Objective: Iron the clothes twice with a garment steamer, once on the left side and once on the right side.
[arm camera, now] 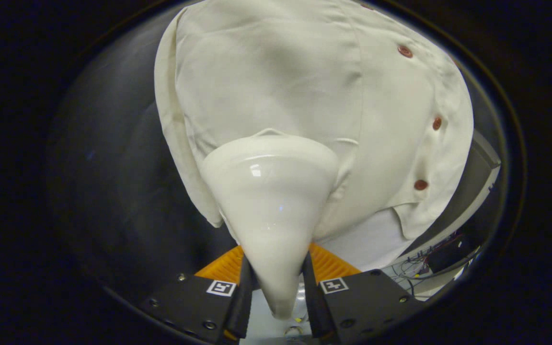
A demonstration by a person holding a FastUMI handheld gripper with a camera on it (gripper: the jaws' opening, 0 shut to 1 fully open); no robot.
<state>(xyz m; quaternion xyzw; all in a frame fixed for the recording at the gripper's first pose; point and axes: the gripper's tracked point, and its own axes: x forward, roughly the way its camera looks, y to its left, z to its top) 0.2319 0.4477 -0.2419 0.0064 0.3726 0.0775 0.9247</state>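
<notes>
Strong light is falling on the cream shirt (276, 76), leaving it bright against a dim, murky surround. A small glare spot is shining on the white steamer head (269, 191). Fisheye distortion is bending and softening everything toward the rim.

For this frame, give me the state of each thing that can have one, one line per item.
Gripper: shut on the steamer, both fingers pressing its narrow neck.
Steamer: held, wide head against the shirt, beyond the fingers.
Shirt: hanging, cream fabric with soft creases around the steamer head.
Buttons: three reddish ones along the placket; fastened or not, cannot tell.
</notes>
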